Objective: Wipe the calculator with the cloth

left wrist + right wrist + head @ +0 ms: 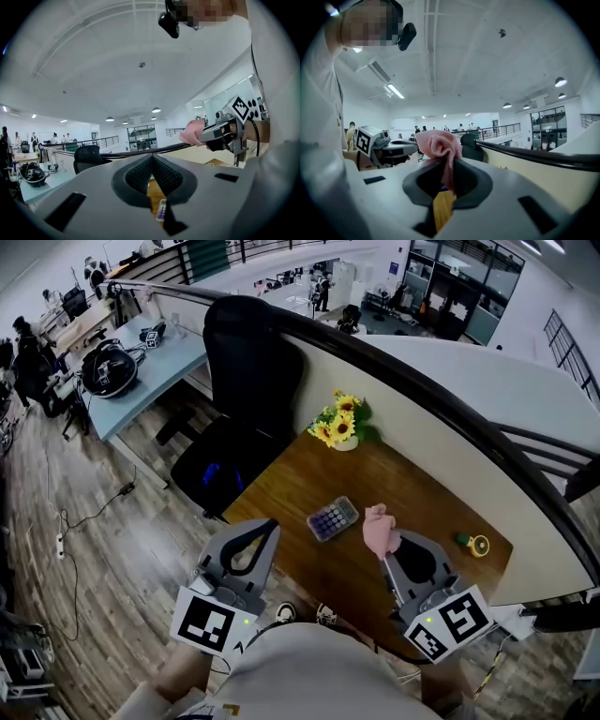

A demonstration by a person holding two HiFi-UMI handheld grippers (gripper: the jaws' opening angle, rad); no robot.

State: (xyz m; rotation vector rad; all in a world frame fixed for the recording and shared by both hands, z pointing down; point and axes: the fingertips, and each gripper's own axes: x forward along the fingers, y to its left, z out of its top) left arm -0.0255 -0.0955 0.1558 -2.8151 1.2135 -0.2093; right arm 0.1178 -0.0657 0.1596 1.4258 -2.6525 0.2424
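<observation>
A grey calculator (332, 518) lies flat on the brown wooden table (309, 474), near its front edge. My right gripper (386, 538) is shut on a bunched pink cloth (379, 529), held above the table just right of the calculator. In the right gripper view the cloth (438, 144) sticks up from between the shut jaws of that gripper (449, 164). My left gripper (265, 524) hovers left of the calculator, over the table's front corner, shut and empty. The left gripper view shows a strip of the calculator (161, 209) below this gripper (151, 159) and the cloth (191, 132) at the right.
A small pot of yellow flowers (342, 423) stands at the table's back edge against a beige partition (441, 456). A little yellow and green object (473, 544) sits at the table's right. A black office chair (248, 399) stands at the left of the table.
</observation>
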